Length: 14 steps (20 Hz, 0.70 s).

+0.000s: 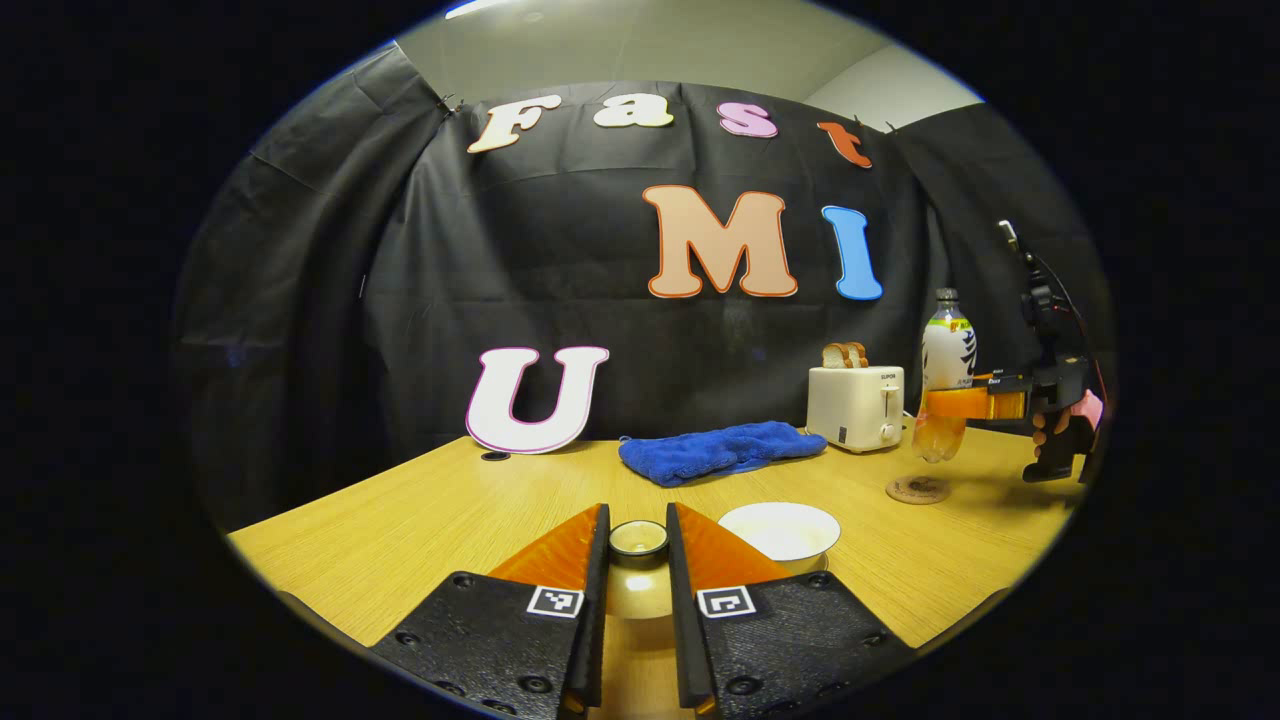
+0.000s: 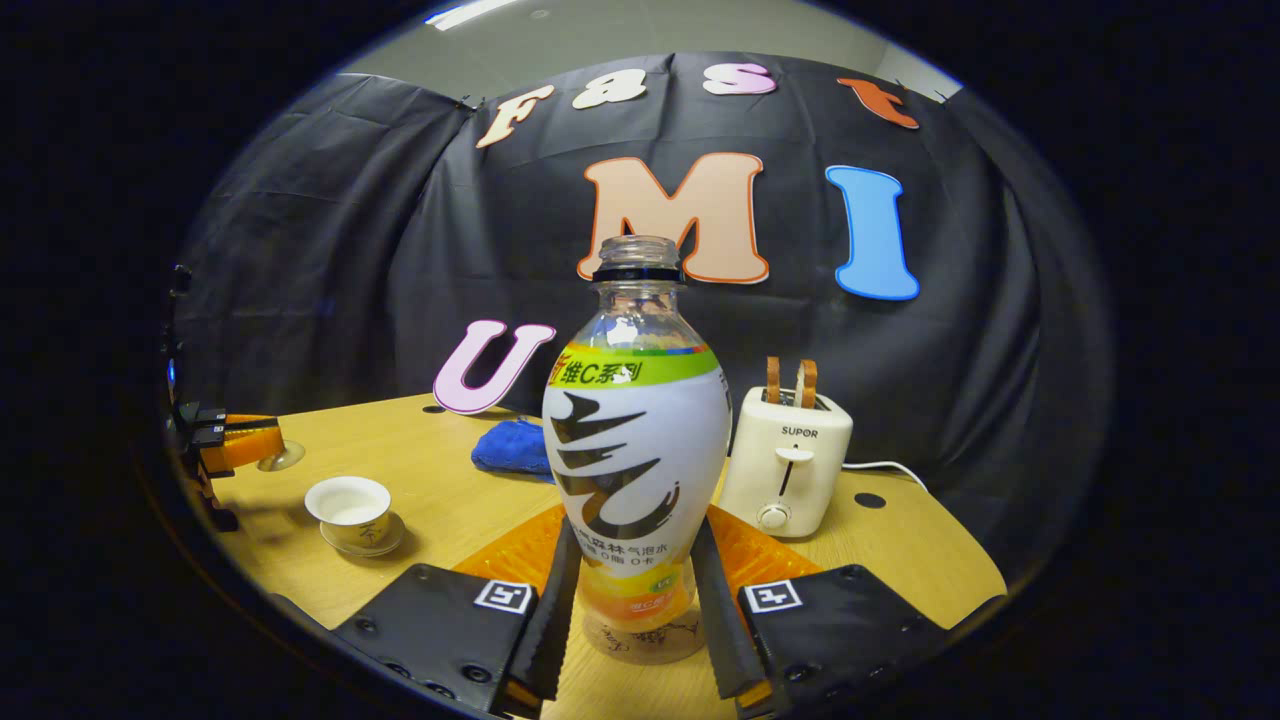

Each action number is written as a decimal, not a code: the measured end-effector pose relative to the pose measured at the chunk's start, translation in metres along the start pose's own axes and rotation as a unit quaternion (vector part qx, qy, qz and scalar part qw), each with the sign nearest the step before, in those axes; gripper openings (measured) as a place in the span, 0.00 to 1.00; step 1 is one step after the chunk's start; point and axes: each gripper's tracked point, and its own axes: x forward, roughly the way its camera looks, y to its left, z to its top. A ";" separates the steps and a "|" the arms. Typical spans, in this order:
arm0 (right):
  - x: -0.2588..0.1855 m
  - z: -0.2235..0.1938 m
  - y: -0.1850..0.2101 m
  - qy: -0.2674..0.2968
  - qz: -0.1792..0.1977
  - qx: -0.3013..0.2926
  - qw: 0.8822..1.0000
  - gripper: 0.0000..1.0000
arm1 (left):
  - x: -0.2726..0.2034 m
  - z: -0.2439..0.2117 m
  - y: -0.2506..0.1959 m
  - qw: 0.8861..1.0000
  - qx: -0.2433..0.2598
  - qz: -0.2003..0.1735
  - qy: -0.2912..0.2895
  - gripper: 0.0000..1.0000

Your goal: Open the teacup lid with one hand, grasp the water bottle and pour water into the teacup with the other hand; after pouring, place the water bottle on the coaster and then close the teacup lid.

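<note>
In the left gripper view, the left gripper [image 1: 637, 560] is closed on the teacup lid [image 1: 638, 540], held above the wooden tabletop [image 1: 420, 520], with the open teacup [image 1: 779, 531] just beside it at 3 o'clock. At 2 o'clock the right gripper [image 1: 945, 404] clamps the water bottle [image 1: 946, 385] upright over the coaster [image 1: 918, 489]; whether they touch I cannot tell. A toaster [image 1: 856, 405] with bread and a blue towel [image 1: 722, 450] lie at 1 o'clock.
</note>
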 end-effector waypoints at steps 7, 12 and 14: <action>0.012 -0.029 -0.008 0.017 -0.008 -0.001 1.000 0.62 | 0.000 0.000 0.000 1.000 0.000 0.000 0.000 0.27; 0.011 -0.045 -0.013 0.022 -0.009 0.008 1.000 0.65 | 0.000 -0.001 -0.001 1.000 0.000 0.000 0.000 0.27; 0.012 -0.047 -0.014 0.022 -0.010 0.011 1.000 0.69 | 0.001 -0.001 0.000 1.000 0.000 0.000 0.000 0.27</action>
